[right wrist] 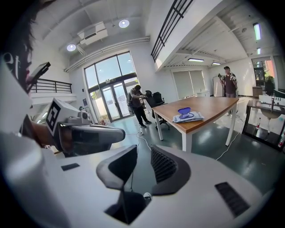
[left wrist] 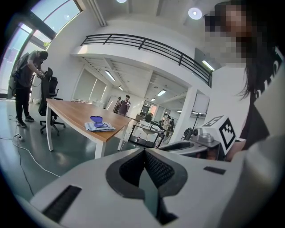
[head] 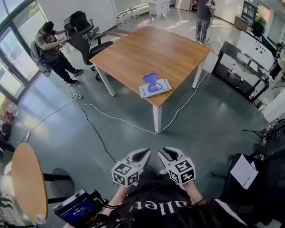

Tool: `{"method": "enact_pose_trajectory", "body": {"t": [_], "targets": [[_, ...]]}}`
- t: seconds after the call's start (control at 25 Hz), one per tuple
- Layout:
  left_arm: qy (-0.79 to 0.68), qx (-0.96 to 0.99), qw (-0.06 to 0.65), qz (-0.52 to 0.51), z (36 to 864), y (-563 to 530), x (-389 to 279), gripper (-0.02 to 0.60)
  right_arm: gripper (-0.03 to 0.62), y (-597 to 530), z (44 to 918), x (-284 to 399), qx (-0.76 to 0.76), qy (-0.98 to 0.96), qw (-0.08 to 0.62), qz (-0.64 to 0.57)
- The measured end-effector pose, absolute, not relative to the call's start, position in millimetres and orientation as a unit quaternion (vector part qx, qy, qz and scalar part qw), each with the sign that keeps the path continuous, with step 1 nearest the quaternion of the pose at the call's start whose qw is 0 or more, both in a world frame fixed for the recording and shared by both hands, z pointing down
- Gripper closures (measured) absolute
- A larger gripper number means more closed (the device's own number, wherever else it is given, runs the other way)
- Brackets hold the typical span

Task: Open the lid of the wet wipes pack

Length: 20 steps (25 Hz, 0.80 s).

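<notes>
The wet wipes pack lies near the front corner of the wooden table, its purple lid standing up. It also shows small and far off as the pack in the left gripper view and the pack in the right gripper view. Both grippers are held close to the person's body, well away from the table, over the floor. The left gripper is shut and holds nothing. The right gripper has a narrow gap between its jaws with nothing in it.
A white cable runs across the floor between me and the table. A person stands by black office chairs at the left, another person beyond the table. A black rack is on the right, a round table at lower left.
</notes>
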<state>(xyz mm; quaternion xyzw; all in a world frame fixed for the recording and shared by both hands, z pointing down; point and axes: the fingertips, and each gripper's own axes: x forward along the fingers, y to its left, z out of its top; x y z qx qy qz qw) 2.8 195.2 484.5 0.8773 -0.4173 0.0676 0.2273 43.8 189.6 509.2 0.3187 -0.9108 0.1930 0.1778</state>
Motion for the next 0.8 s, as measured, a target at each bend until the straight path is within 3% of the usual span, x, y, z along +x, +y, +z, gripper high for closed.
{"method": "enact_pose_trajectory", "body": {"t": [0.8], "targets": [[-0.420, 0.878, 0.219, 0.065, 483, 192, 0, 0.580, 0.488, 188, 510, 44, 0.320, -0.911, 0.175, 0.194]]}}
